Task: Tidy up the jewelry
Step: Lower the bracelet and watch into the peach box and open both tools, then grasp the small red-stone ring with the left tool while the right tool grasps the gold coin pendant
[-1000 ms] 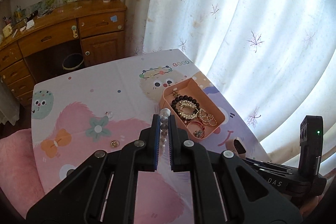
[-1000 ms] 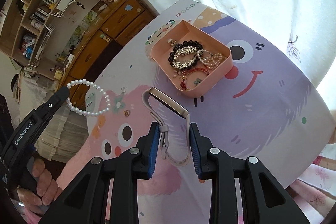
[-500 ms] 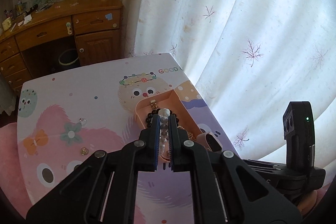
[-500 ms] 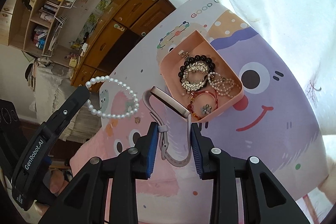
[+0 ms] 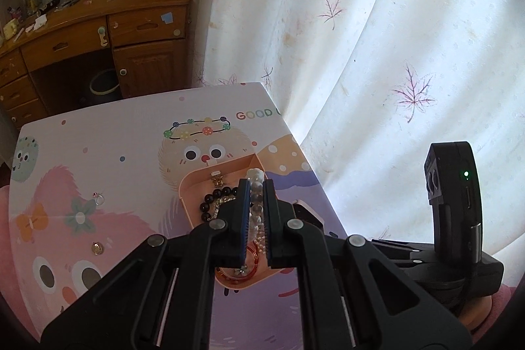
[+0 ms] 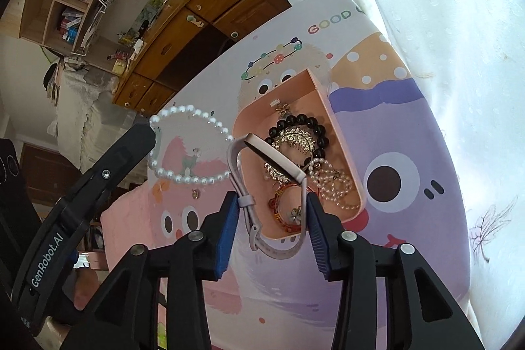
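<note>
A pink tray [image 6: 341, 127] on the cartoon-print table holds a black bead bracelet [image 6: 295, 120], a gold comb [image 6: 292, 136], a red bangle [image 6: 283, 191] and a pearl string [image 6: 331, 179]. My right gripper [image 6: 270, 197] hovers over the tray's near end. Its jaws are opening, and the pale pink watch band [image 6: 275, 156] still spans them, touching both pads. My left gripper [image 5: 256, 186] is shut on a white pearl bracelet [image 5: 256, 176]. In the right wrist view the pearl bracelet [image 6: 193, 180] hangs as a loop just left of the tray.
A small ring [image 5: 99, 199] and a gold charm [image 5: 97, 248] lie on the table's left half. A white curtain [image 5: 361, 54] hangs along the table's right edge. A wooden desk [image 5: 98, 31] stands beyond the far edge.
Both grippers have moved in over the pink tray with their loads. The right gripper's jaws have spread wider around the watch band. The left stays shut on the pearls.
</note>
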Demonstrator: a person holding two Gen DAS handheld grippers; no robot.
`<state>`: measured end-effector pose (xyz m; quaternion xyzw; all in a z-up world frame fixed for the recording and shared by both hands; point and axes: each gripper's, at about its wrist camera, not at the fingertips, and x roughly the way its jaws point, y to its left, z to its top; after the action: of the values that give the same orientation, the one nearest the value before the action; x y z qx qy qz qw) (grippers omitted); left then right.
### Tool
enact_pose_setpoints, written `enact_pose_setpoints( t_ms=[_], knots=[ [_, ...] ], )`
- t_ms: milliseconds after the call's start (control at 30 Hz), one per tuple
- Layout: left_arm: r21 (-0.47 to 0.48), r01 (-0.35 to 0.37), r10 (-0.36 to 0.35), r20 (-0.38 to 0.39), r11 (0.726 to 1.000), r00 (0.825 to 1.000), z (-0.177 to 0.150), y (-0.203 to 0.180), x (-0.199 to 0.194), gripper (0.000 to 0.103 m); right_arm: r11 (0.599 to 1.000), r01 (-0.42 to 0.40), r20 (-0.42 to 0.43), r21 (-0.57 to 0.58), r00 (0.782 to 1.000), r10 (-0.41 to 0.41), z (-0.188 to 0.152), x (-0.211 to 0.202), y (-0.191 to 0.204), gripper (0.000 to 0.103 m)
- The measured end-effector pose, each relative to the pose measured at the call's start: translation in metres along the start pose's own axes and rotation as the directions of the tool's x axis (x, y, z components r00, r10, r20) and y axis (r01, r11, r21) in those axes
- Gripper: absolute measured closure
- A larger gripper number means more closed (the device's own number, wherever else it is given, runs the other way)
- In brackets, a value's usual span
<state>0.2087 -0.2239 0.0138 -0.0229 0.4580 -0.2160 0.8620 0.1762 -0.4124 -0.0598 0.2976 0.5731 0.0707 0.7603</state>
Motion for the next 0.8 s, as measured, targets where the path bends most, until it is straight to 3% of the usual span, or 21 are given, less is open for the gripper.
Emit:
enact_pose_setpoints(
  t_ms=[67, 167, 233, 300, 367, 400, 600, 800],
  knots=[
    [-0.01, -0.033, 0.033, -0.028, 0.999, 0.999, 0.0, 0.0, 0.007, 0.098, 1.0, 0.012, 0.002, 0.006, 1.0, -0.012, 0.003, 0.002, -0.004, 0.047],
    [0.003, -0.1, 0.1, -0.067, 0.995, 0.993, -0.004, 0.005, 0.012, 0.096, 1.0, 0.007, 0.002, 0.027, 1.0, -0.007, 0.002, 0.006, -0.012, 0.043],
    [-0.003, -0.11, 0.11, -0.083, 0.994, 0.991, -0.006, 0.01, 0.013, 0.093, 0.999, -0.003, 0.001, 0.042, 1.0, 0.003, 0.001, 0.007, -0.018, 0.043],
    [-0.026, -0.108, 0.106, -0.083, 0.994, 0.991, -0.008, 0.017, 0.009, 0.083, 0.999, -0.006, 0.004, 0.049, 1.0, 0.006, -0.001, 0.006, -0.021, 0.043],
    [-0.058, -0.111, 0.106, -0.07, 0.992, 0.992, -0.009, 0.025, 0.003, 0.056, 0.998, -0.006, 0.01, 0.058, 1.0, 0.006, -0.004, 0.004, -0.023, 0.041],
    [-0.075, -0.112, 0.108, -0.061, 0.991, 0.992, -0.01, 0.03, -0.001, 0.052, 0.998, -0.006, 0.013, 0.062, 1.0, 0.005, -0.006, 0.004, -0.024, 0.04],
    [-0.154, -0.113, 0.101, -0.086, 0.982, 0.991, -0.032, 0.061, -0.015, 0.046, 0.996, 0.006, 0.014, 0.091, 1.0, -0.008, -0.023, 0.003, -0.021, 0.032],
    [-0.209, -0.145, 0.113, -0.158, 0.967, 0.981, -0.079, 0.101, -0.027, 0.043, 0.994, 0.058, -0.006, 0.089, 0.998, -0.058, -0.058, 0.015, -0.007, 0.025]
  ],
)
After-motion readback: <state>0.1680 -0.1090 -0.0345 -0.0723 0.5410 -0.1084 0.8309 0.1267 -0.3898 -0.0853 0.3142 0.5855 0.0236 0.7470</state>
